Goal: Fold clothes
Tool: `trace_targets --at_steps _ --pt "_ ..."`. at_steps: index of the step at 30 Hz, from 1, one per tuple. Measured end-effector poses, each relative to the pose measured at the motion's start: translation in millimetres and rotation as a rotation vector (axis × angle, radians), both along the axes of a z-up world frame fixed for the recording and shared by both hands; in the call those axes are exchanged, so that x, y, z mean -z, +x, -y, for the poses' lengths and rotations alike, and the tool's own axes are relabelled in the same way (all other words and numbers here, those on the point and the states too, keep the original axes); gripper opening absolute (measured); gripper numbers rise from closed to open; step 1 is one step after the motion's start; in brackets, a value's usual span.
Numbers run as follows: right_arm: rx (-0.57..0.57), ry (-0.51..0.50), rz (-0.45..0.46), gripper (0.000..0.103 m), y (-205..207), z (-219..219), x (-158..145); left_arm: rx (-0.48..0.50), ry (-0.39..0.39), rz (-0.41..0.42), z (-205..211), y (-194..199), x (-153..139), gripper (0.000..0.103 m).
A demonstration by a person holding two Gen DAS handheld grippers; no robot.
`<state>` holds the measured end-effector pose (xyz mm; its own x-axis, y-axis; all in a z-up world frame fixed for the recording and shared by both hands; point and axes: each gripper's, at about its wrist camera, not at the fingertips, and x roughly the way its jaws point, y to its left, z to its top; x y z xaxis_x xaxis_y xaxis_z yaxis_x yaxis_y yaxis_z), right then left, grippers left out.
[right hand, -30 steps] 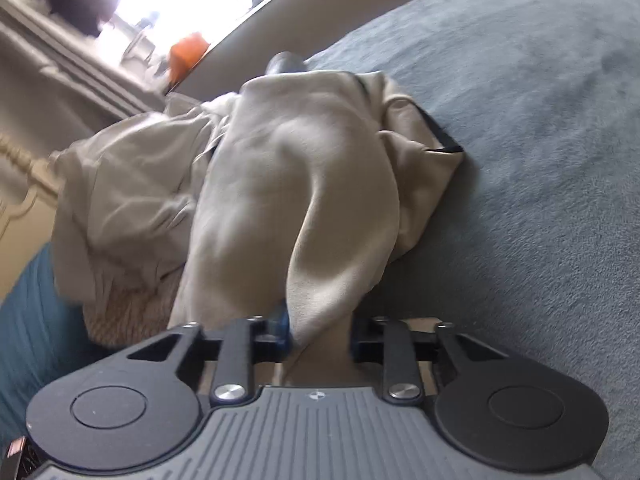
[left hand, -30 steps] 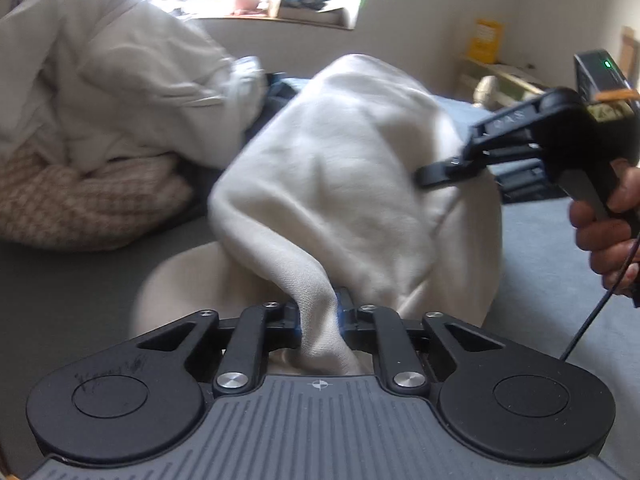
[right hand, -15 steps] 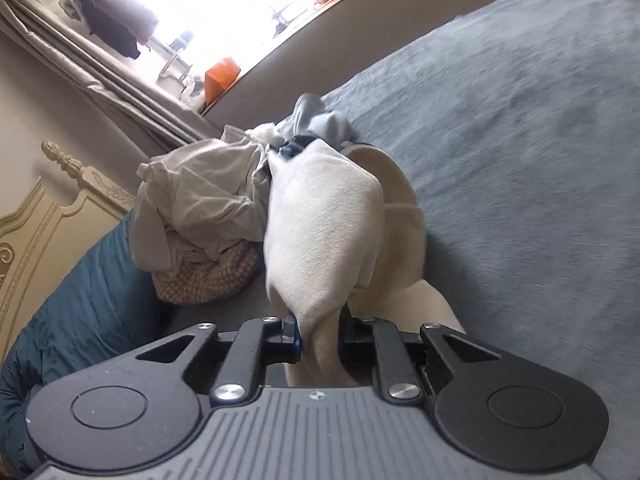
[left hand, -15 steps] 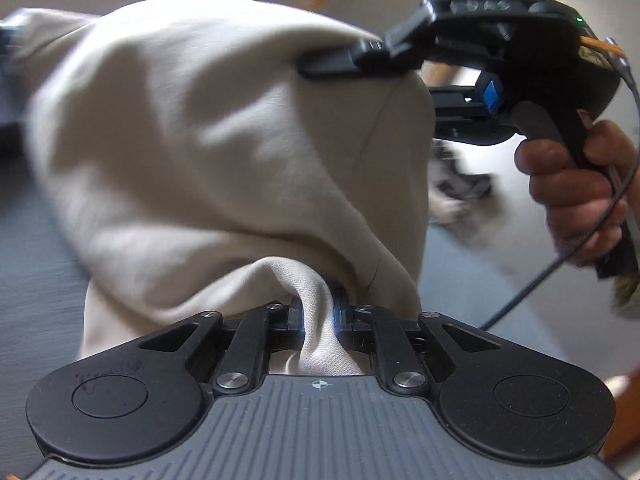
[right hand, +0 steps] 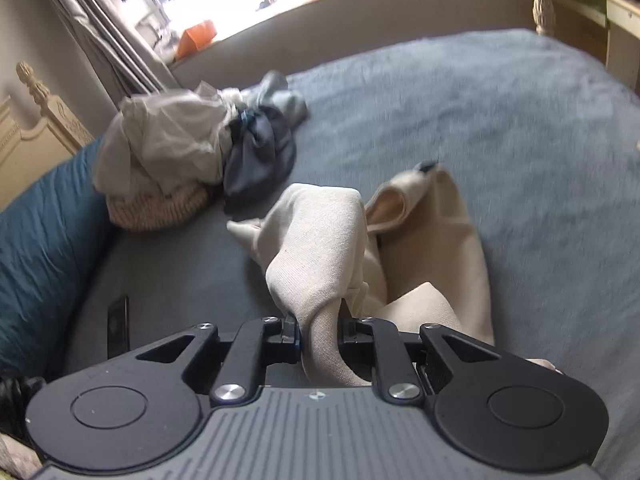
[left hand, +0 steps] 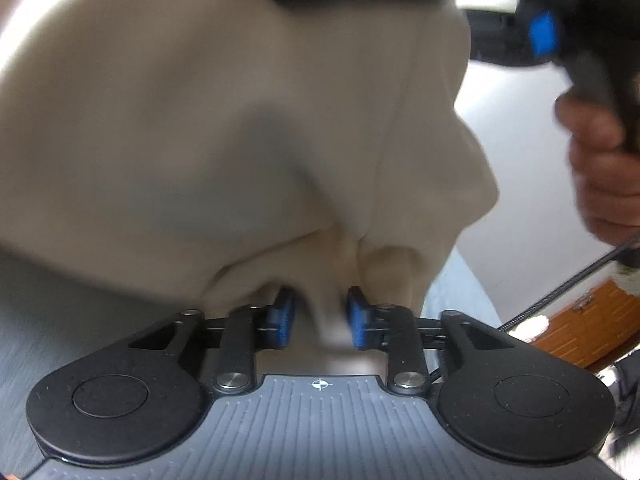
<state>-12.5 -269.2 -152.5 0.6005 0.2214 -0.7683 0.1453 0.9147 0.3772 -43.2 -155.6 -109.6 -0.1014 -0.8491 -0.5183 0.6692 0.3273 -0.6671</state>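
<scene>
The bed (right hand: 500,128), covered in a grey-blue blanket, fills most of the right wrist view. A teal duvet (right hand: 44,248) lies bunched along its left edge, against a cream headboard (right hand: 28,132). Behind the bed a bright window sill (right hand: 280,4) carries small items too washed out to identify.

A pile of clothes (right hand: 168,148) sits at the far left of the bed: pale crumpled fabric on top, a cream knitted piece beneath, and a dark blue garment (right hand: 260,152) touching its right side.

The cream garment (right hand: 320,240) lies nearer, well apart from the pile. Part rests on the blanket and part is drawn up in a ridge toward the camera. In the left wrist view the same cloth (left hand: 240,120) hangs close and blurred, filling most of the picture.

The right gripper (right hand: 319,336) is clenched on a fold of the cream garment; cloth fills the gap between its fingers. From the left wrist view its black body sits along the upper edge of the cloth, held by the right hand (left hand: 600,168).

The left gripper (left hand: 319,316) has its jaws opening. A blurred strip of cream cloth sits between the blue pads (left hand: 282,316) with gaps visible on both sides; the pads do not press on it.

A small dark flat object (right hand: 118,320) lies on the blanket at lower left; it cannot be identified.
</scene>
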Motion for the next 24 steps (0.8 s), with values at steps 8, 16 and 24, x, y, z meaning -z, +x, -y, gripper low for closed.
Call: trace_targets --at_steps 8,16,24 --pt "-0.068 0.138 -0.003 0.017 -6 -18 41 -0.342 0.219 -0.133 -172 7 16 0.047" --pt "-0.449 -0.054 -0.215 0.021 10 -119 96 -0.608 0.180 -0.031 -268 14 -30 0.053" --pt "-0.667 -0.333 -0.207 0.083 -38 -208 116 -0.436 0.142 0.137 -162 65 -28 0.060"
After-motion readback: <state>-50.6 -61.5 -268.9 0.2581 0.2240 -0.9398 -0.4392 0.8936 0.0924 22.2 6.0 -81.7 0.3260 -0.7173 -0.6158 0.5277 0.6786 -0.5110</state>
